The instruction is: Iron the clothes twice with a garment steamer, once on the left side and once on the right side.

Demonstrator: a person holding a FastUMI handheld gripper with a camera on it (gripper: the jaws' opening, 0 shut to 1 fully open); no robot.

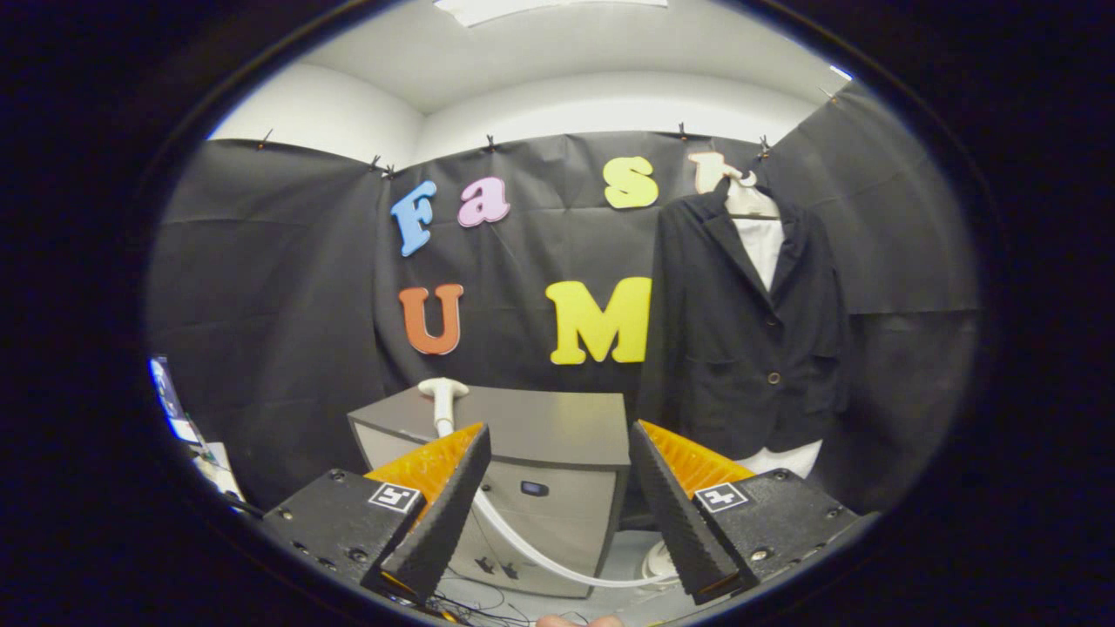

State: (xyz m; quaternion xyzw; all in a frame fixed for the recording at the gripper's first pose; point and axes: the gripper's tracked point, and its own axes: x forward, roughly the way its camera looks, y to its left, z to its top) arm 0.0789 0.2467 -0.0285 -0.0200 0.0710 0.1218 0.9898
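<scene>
While you are holding the gripper (557, 488) wide and empty, the steamer (442, 399) at the cabinet's (557, 427) left edge risks tipping off.

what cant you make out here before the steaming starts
All in the gripper view:
- Steamer head: it lies far off on the cabinet; its face and any steam are too small to tell.
- Hose: its lower end runs behind the open gripper's fingers.
- Black jacket: fisheye bending and dark cloth hide creases; its far sleeve merges with the wall.
- White shirt underneath: mostly covered by the jacket.
</scene>
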